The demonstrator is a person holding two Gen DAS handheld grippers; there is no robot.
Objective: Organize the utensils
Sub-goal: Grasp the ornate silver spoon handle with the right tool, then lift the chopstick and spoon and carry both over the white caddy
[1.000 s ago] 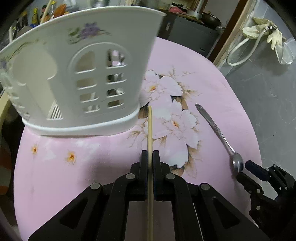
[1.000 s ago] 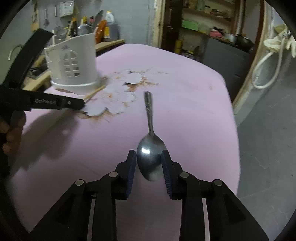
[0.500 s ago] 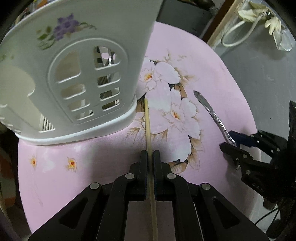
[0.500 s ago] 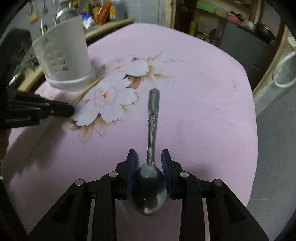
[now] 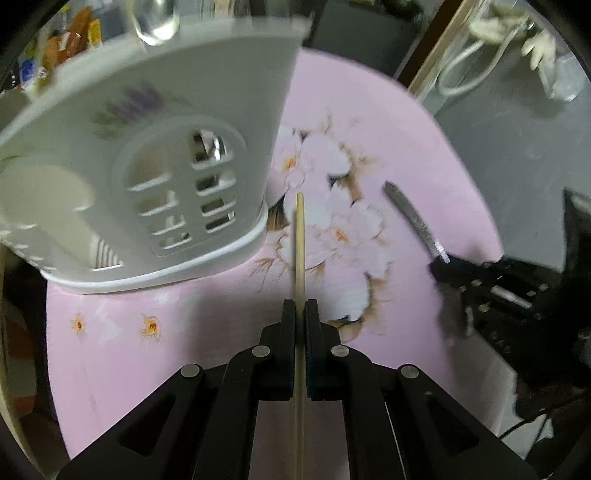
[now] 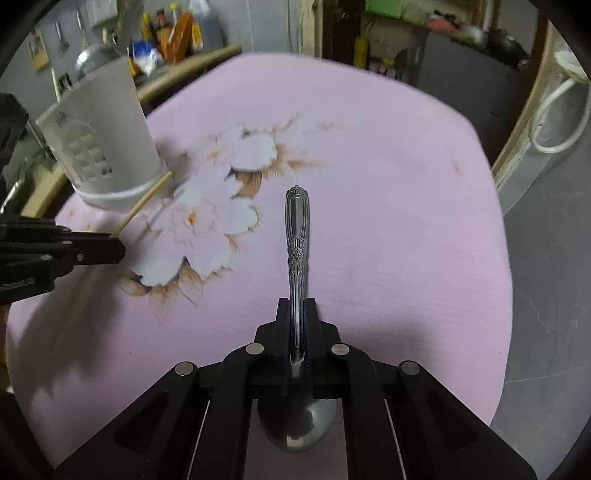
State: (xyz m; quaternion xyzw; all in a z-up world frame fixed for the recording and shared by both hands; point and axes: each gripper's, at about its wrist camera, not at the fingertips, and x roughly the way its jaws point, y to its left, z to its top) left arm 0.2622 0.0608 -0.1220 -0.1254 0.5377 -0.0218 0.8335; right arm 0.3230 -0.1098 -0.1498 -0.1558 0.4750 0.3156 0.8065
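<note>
Both wrist views low over pink tablecloth [image 5: 388, 122]; share utensil holder [image 6: 107, 140].

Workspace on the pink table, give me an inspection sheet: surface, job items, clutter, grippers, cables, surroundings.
Surface: pink tablecloth with a white flower print; no spills seen.
Job's things: white utensil holder stands upright near the table edge, some metal showing through its slots; chopstick and spoon are both held.
Clutter: nothing seen on the table.
Grippers: left gripper has its jaws shut on the chopstick, tip pointing past the holder's base; right gripper has its jaws shut on the spoon's neck, handle pointing forward.
Cables: white hose hangs beside the table, off the surface.
Surroundings: bottles on a counter behind; grey floor.
</note>
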